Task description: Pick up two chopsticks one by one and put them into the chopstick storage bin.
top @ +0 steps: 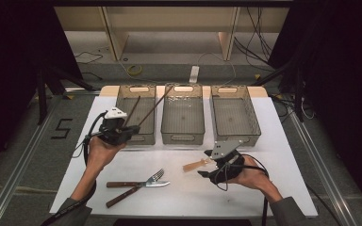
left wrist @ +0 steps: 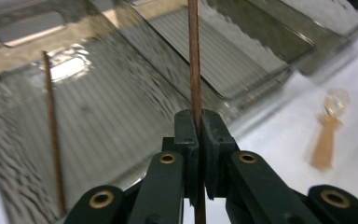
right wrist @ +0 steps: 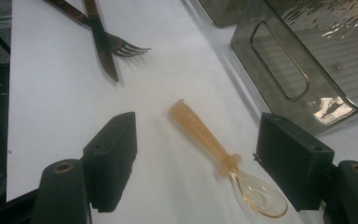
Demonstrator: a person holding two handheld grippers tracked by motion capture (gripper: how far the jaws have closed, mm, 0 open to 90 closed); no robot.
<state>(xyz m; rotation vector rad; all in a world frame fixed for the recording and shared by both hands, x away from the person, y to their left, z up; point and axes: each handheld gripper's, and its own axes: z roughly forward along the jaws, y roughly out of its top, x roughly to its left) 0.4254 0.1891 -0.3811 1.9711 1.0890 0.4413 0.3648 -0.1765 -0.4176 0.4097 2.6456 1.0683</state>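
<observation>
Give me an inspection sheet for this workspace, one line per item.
Surface: white table, bare around the cutlery.
Job's things: one chopstick clamped in the left gripper; second chopstick lies in the left bin; amber spoon on the table between the right gripper jaws.
Clutter: fork and knife crossed near the front edge; middle bin and right bin empty.
Grippers: left shut on the chopstick; right open, pads off the spoon.
Cables: black cable trails from the left gripper.
Surroundings: loose floor cables behind the table.

Overhead light is brightening the white counter; surroundings are lying dark; glare is rippling on blurred trays.
</observation>
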